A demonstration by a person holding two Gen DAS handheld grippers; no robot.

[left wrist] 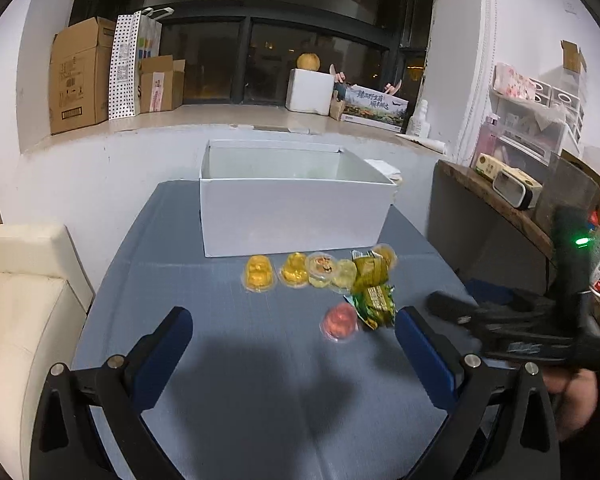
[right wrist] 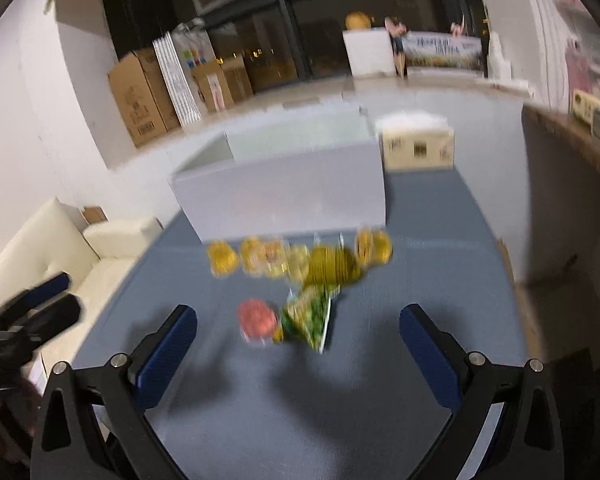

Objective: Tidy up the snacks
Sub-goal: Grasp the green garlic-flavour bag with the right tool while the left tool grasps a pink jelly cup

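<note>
Several yellow jelly cups (left wrist: pixel 260 274) (right wrist: pixel 222 258) lie in a row on the blue table in front of an open white box (left wrist: pixel 296 212) (right wrist: pixel 284 188). A pink jelly cup (left wrist: pixel 339 322) (right wrist: pixel 256 320) and green-yellow snack packets (left wrist: pixel 374 300) (right wrist: pixel 310 314) lie nearer. My left gripper (left wrist: pixel 294 326) is open and empty, held above the table short of the snacks. My right gripper (right wrist: pixel 298 326) is open and empty, also short of the snacks; this view is blurred. The right gripper's body shows at the right of the left wrist view (left wrist: pixel 540 320).
A cream sofa (left wrist: pixel 16 300) stands left of the table. A dark wooden shelf (left wrist: pixel 500 196) with a small appliance stands at the right. A small cardboard box (right wrist: pixel 418 148) sits right of the white box. Cardboard boxes (left wrist: pixel 80 76) line the window ledge behind.
</note>
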